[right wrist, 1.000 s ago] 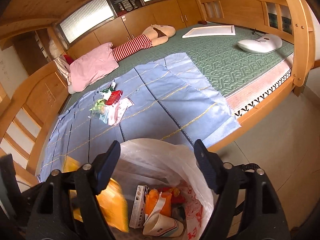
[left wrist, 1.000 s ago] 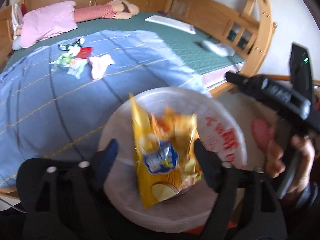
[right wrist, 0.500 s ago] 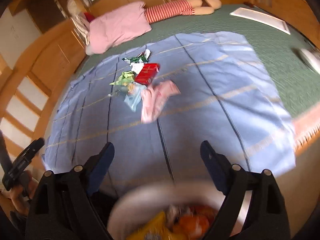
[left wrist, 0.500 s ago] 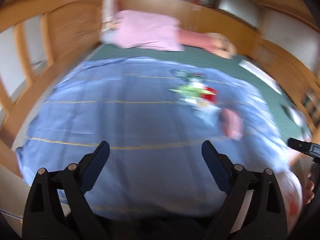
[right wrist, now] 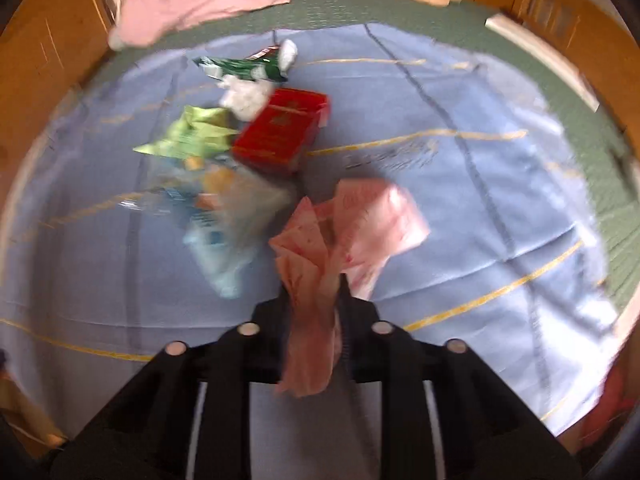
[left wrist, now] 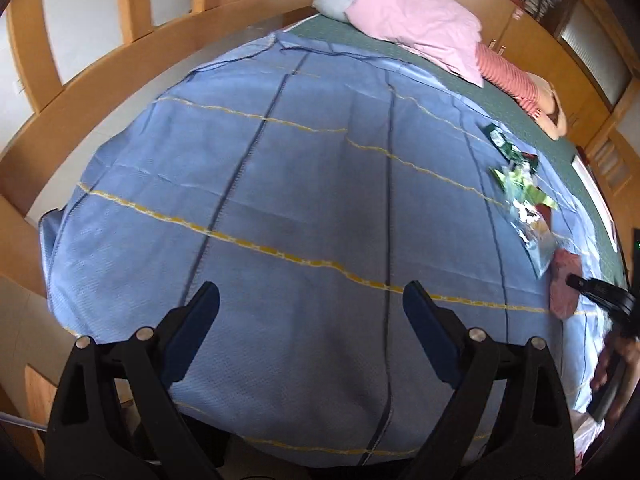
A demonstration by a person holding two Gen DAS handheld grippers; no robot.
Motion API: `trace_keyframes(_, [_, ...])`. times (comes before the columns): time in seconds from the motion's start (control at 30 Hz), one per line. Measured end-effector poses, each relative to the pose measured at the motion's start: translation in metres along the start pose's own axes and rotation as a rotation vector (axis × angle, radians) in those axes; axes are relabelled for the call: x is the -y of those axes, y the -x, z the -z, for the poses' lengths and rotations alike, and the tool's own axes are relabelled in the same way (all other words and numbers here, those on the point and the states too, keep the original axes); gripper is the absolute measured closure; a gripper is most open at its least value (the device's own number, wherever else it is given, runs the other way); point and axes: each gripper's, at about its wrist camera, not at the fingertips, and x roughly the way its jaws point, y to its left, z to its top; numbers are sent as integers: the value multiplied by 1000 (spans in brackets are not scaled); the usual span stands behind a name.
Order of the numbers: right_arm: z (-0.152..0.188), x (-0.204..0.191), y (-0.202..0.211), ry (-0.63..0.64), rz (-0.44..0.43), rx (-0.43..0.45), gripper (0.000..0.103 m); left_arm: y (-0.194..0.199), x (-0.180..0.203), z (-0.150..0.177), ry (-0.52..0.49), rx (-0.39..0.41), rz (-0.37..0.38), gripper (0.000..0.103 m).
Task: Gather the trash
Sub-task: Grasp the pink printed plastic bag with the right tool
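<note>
Right tongs (right wrist: 316, 300) have just closed, pinching pink wrapper (right wrist: 352, 224); left tongs (left wrist: 312, 332) wide, empty.

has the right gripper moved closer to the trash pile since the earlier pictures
Yes. The right gripper has come forward over the blue sheet to the pile; its jaws have just been closing on the pink wrapper.

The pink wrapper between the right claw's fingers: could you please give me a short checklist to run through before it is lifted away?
1. Right claw shut on the pink wrapper: ok; its jaws have just been closing, with the wrapper between them.
2. Wrapper free of the red box and clear plastic bag: cannot tell, the picture is blurred.
3. Blue blanket not pinched along with the wrapper: cannot tell.
4. Left claw open and empty: ok.
5. Left claw clear of the trash pile: ok, the pile lies far to its right.
6. Trash bag in view for the drop: not ok.
</note>
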Motion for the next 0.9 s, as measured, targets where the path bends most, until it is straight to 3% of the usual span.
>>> trace_keyframes(0.13, [22, -32, 37, -9, -258, 9, 87, -1, -18, 1, 108, -45, -1, 10])
trace_keyframes(0.23, [35, -84, 51, 107, -510, -30, 87, 1, -36, 4, 196, -60, 6, 10])
trace_keyframes(0.3, [39, -124, 42, 149, -746, -113, 87, 4, -47, 6, 240, -48, 5, 10])
trace_keyframes(0.4, [46, -173, 15, 133, -969, -274, 87, 8, -59, 7, 287, -34, -8, 10])
trace_keyframes(0.43, [50, -190, 3, 134, -994, -321, 87, 8, -64, 7, 306, -33, -13, 10])
trace_keyframes(0.6, [64, -215, -33, 165, -883, -393, 85, 6, -74, 5, 354, -38, -19, 10])
trace_keyframes(0.9, [72, -207, -31, 176, -849, -379, 84, 7, -71, 4, 336, -31, -22, 10])
